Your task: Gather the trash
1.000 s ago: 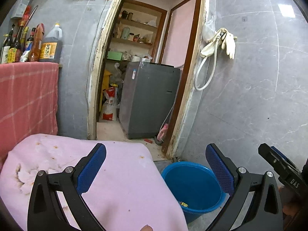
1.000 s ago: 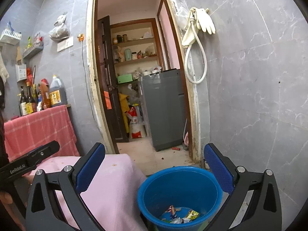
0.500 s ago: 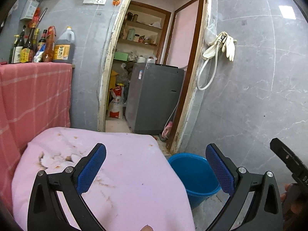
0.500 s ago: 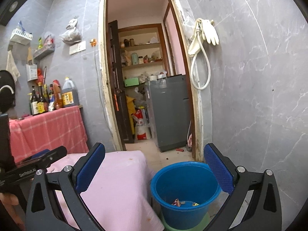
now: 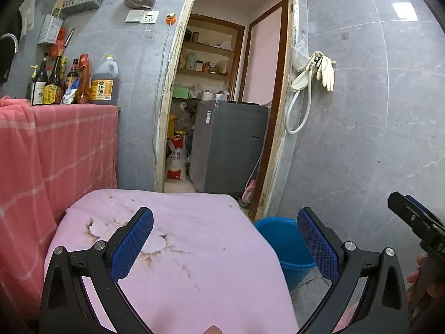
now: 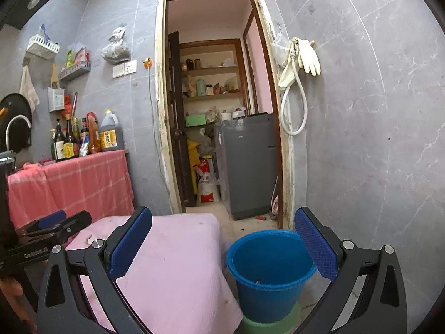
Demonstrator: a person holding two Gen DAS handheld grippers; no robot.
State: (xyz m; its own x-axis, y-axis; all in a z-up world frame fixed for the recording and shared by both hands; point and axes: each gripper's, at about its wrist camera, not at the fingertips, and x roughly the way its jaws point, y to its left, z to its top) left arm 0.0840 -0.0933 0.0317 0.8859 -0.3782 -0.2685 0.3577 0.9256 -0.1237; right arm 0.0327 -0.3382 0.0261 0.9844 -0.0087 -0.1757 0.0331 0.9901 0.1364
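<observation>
**Both grippers pull back from the blue bucket**

Both cameras have backed away and lifted since a second ago, so the blue bucket (image 6: 269, 275) looks smaller and more of the room shows. Only a tiny scrap of trash (image 6: 257, 281) can be seen deep inside it now.

The left gripper (image 5: 225, 242) has its jaws wide apart with nothing between them. The right gripper (image 6: 223, 243) is the same, jaws wide and empty. From the right camera, the left gripper's side carries small white writing, but it is too blurry to read for sure.

The bucket stands on a green base (image 6: 271, 325) on the floor, just right of the bench. The bench has a pink cloth (image 5: 178, 253) over it, with brown stains and a faded flower print.

Left of the bucket and farther back, a red checked cloth (image 6: 83, 183) hangs under a row of bottles. A big dark jug (image 6: 110, 135) there has a yellow label with writing too small to read. Behind the bucket, through the doorway, stand a grey machine (image 6: 250, 164) and a white sack (image 6: 207, 185) with red print. White rubber gloves (image 6: 306, 54) and a hose hang on the grey tiled wall above the bucket.
</observation>
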